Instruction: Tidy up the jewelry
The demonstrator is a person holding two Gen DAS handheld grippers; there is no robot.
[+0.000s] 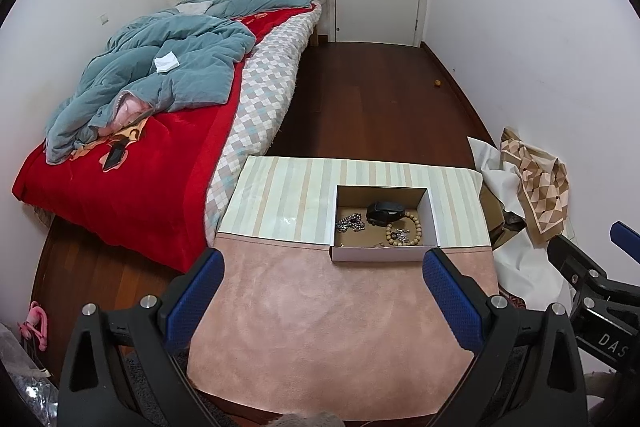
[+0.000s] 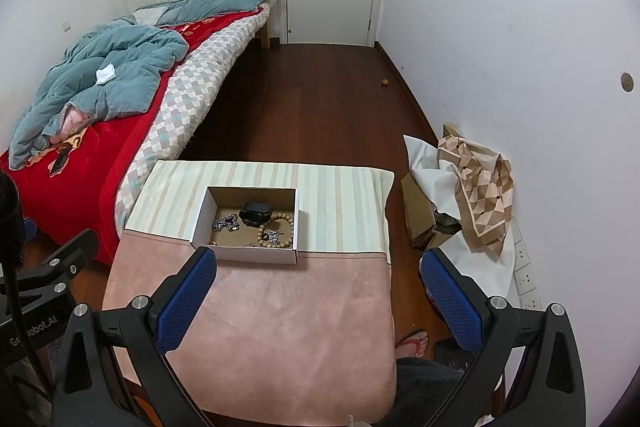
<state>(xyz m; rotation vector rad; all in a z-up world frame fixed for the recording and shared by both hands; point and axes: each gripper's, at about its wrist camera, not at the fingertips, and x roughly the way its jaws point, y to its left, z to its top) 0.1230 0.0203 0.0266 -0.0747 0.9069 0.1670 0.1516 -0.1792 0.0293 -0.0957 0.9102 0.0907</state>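
On the bench (image 1: 340, 327), draped in pink suede-like cloth with a striped pale green and beige cloth (image 1: 288, 195) beyond it, stands an open white cardboard box (image 1: 380, 253). Inside lie a black watch-like band (image 1: 384, 213), a silver metal chain (image 1: 351, 223), and a tan wooden bead bracelet (image 1: 405, 231) ringing a small dark charm piece too small to make out. The box's near wall hides part of its floor. The left hand-held gripper (image 1: 324, 307) hangs released over the pink cloth, blue pads wide apart, holding nothing. The right hand-held gripper (image 2: 318, 301) is likewise spread and empty; its right finger (image 2: 452, 299) sits past the bench edge.
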